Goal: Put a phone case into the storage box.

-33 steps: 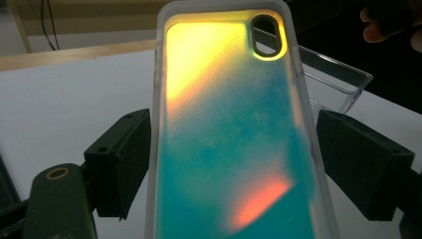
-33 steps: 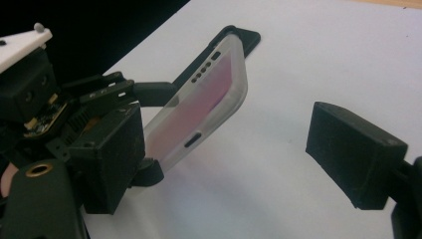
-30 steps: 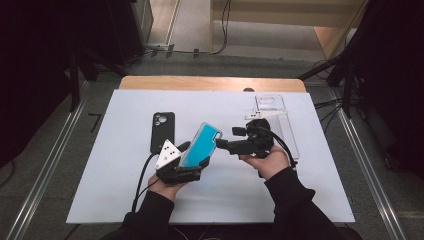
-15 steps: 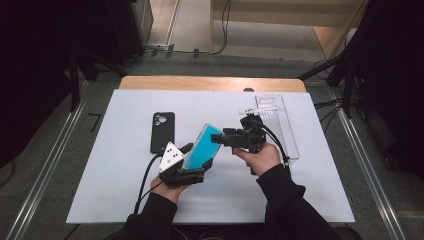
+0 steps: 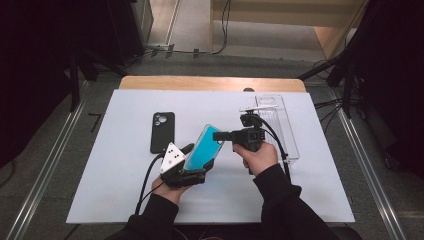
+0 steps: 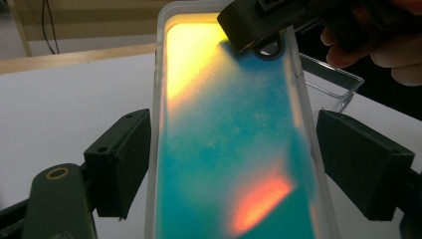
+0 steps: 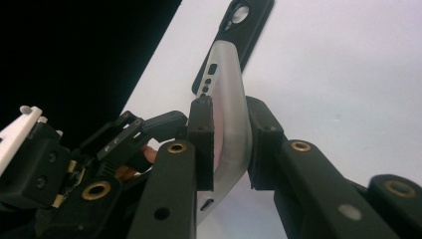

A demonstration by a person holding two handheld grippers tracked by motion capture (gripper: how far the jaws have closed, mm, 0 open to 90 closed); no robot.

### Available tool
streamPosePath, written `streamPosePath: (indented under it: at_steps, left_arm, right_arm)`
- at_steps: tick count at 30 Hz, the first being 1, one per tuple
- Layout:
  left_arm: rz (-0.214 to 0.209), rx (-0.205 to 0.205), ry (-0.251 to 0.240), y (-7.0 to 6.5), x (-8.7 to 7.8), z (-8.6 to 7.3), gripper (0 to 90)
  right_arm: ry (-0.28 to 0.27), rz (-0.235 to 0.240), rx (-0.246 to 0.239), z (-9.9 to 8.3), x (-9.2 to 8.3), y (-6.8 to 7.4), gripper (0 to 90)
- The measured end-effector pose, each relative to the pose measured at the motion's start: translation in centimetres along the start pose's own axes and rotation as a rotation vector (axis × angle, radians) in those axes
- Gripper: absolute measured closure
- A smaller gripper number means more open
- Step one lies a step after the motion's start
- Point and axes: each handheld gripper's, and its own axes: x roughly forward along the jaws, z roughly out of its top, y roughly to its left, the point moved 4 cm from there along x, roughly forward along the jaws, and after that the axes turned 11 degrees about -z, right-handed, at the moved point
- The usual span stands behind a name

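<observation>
Two hand-held grippers are sharing the teal phone case [image 5: 201, 149] above the bench [image 5: 120, 190]; left hand-held gripper [image 5: 186, 170] is clamping its long sides to steady it; right hand-held gripper [image 5: 218, 136], jaws just closing, is pinching the top edge, probably to flex it; black phone [image 5: 162, 132] is lying just beside.

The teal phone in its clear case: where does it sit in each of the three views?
High view: teal phone, centre, tilted up between both hands.
Left claw view: it runs bottom to top between the jaws.
Right claw view: edge-on, pinched at centre.
Shared landmark: black phone case on the white table, also top of the right claw view.
</observation>
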Motion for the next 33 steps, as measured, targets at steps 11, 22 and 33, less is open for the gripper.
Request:
streamPosePath:
  at_steps: [11, 22, 33]
  left_arm:
    - [-0.010, 0.006, 0.023, -0.2, 0.2, 0.3, 16.5]
    - [-0.014, -0.025, 0.126, -0.2, 0.3, 0.9, 13.9]
    - [-0.052, -0.081, 0.216, 0.2, -0.2, 1.3, 14.1]
  right_arm:
    - [0.011, 0.032, 0.017, 0.2, -0.6, 0.3, 76.2]
    - [0.000, 0.004, -0.027, 0.3, -1.2, 0.6, 76.9]
    - [-0.069, -0.102, -0.143, 0.7, -2.3, -0.1, 76.8]
